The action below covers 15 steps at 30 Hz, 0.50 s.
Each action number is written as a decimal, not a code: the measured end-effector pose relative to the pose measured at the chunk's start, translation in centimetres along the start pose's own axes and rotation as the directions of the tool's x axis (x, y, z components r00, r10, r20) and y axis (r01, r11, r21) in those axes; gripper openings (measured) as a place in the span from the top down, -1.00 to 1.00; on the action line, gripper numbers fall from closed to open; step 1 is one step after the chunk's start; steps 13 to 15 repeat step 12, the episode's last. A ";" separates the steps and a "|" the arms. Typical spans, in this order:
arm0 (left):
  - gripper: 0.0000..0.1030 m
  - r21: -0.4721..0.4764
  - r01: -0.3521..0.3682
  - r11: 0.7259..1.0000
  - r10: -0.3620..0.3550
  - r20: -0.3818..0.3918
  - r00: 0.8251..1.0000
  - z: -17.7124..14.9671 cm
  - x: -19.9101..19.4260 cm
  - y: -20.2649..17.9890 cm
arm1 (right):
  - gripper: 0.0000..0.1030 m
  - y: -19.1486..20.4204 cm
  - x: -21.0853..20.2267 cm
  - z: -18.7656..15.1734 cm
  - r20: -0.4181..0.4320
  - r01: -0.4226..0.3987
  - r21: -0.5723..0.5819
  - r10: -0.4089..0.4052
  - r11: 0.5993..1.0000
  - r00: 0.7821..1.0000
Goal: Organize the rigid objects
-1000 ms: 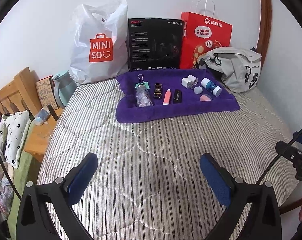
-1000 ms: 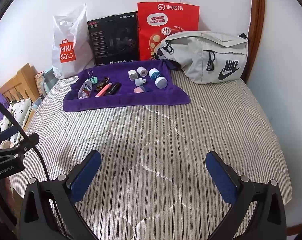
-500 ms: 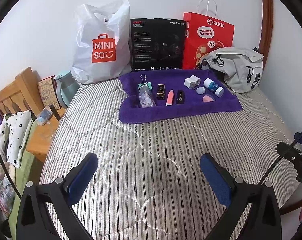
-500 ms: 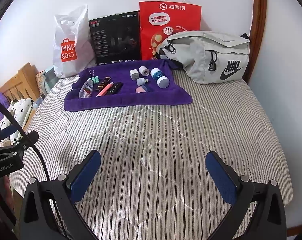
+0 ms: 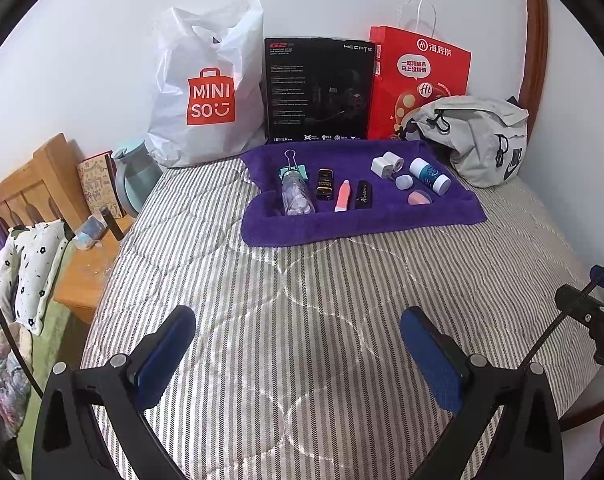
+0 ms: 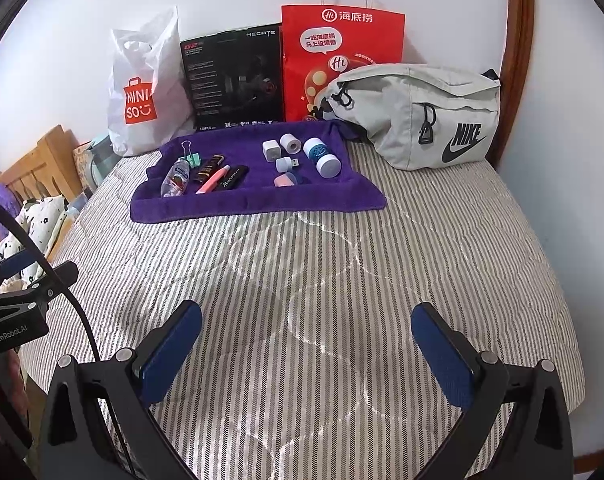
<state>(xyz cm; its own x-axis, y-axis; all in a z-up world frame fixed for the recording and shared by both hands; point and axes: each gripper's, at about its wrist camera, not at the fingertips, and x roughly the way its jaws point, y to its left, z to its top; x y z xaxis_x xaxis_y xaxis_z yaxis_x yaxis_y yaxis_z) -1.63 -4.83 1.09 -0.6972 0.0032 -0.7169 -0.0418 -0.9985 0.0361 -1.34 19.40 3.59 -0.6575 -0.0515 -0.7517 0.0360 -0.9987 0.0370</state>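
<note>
Small items lie on a purple towel (image 5: 353,220) beyond the spread-open left hand-held gripper (image 5: 298,344).

You see a quilted cloth mattress (image 5: 341,300) with a faint sheen along its stitching. The purple towel (image 5: 361,224) looks soft, matt and fuzzy. On it, the small bottle (image 5: 296,196) is clear glossy plastic and the binder clip (image 5: 290,159) has thin metal wire handles. Behind, the white shopping bag (image 5: 206,80) is crinkled shiny plastic, the red bag (image 6: 341,60) smooth paper, the grey pouch (image 6: 417,112) matt woven cloth. The headboard (image 5: 30,184) is varnished wood. Your tongs' pads (image 6: 170,356) look like matt, textured blue rubber.
</note>
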 end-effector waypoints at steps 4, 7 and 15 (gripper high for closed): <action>-1.00 0.003 -0.003 1.000 0.003 -0.004 1.000 0.0 0.0 -0.1 | -1.00 0.0 -0.1 0.1 0.003 -0.002 0.002 0.002 1.000 1.000; -1.00 0.012 -0.009 1.000 0.009 0.001 1.000 -0.1 -0.1 -0.2 | -1.00 0.0 -0.3 0.1 0.011 -0.007 0.007 0.007 1.000 1.000; -1.00 0.019 -0.031 0.999 0.031 0.010 0.999 -0.1 0.1 -0.4 | -1.00 0.2 -0.4 0.2 0.013 -0.003 0.005 0.003 1.000 1.000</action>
